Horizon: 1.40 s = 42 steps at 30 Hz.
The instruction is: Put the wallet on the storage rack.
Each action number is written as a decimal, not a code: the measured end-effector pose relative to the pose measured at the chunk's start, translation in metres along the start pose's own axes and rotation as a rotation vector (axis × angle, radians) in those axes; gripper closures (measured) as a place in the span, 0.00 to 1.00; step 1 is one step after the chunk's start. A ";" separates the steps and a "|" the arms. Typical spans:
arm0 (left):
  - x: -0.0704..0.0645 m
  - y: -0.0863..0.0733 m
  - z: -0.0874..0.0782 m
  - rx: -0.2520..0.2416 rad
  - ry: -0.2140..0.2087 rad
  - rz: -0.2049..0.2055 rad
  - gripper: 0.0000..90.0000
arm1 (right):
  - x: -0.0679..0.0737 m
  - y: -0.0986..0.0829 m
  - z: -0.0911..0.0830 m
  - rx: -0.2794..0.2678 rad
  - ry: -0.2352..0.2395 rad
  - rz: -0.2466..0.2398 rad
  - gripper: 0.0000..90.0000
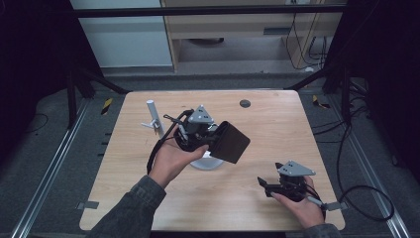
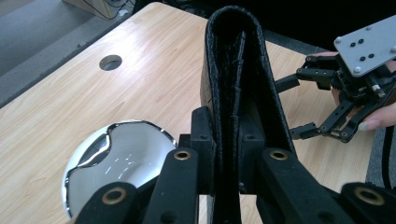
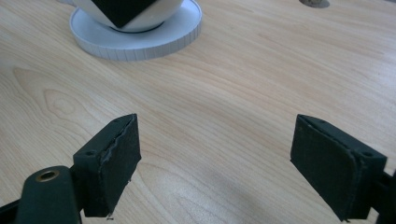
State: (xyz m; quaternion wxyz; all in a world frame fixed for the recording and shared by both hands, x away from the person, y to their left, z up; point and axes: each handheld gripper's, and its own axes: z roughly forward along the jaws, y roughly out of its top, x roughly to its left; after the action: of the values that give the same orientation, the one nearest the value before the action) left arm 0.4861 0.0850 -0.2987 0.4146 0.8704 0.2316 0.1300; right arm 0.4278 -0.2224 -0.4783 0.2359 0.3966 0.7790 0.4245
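Wallet [image 2: 236, 70], black and grained like leather, stands folded between the jaws of the left gripper [image 2: 224, 154], which pinch it at its lower open edge, with the rounded fold pointing away from the tool. In the high view the wallet [image 1: 231, 142] juts out ahead of the left gripper [image 1: 200, 134], raised off the wooden table [image 1: 267, 124] and hanging partly over the white bowl [image 1: 205, 162] just below the jaws.

It looks light and fairly limp, so a grip near one edge may let the free end sag or swing; the textured skin should give the pads good friction, and it is not fragile. A hold across both leaves, close to the fold, would probably keep it from splaying open.

Right gripper [image 1: 270, 187] rests low on the table, well to the side of the wallet, its jaws spread wide with bare wood between its pads [image 3: 119, 161].
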 end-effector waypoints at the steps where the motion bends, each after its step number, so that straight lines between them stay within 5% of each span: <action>1: 0.000 0.000 -0.002 -0.005 0.002 -0.005 0.90 | 0.000 -0.001 0.001 0.006 0.000 0.002 0.18; 22: 0.016 0.001 -0.041 -0.055 0.059 -0.019 0.90 | 0.001 -0.005 0.005 0.046 -0.008 -0.010 0.17; 42: 0.037 -0.009 -0.066 -0.036 0.136 -0.038 0.90 | 0.001 -0.006 0.005 0.056 -0.015 -0.009 0.17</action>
State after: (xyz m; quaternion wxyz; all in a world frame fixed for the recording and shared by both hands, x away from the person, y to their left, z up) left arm 0.4876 0.1518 -0.2632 0.4158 0.8474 0.2733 0.1851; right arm 0.4285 -0.2212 -0.4862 0.2325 0.4029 0.7906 0.3982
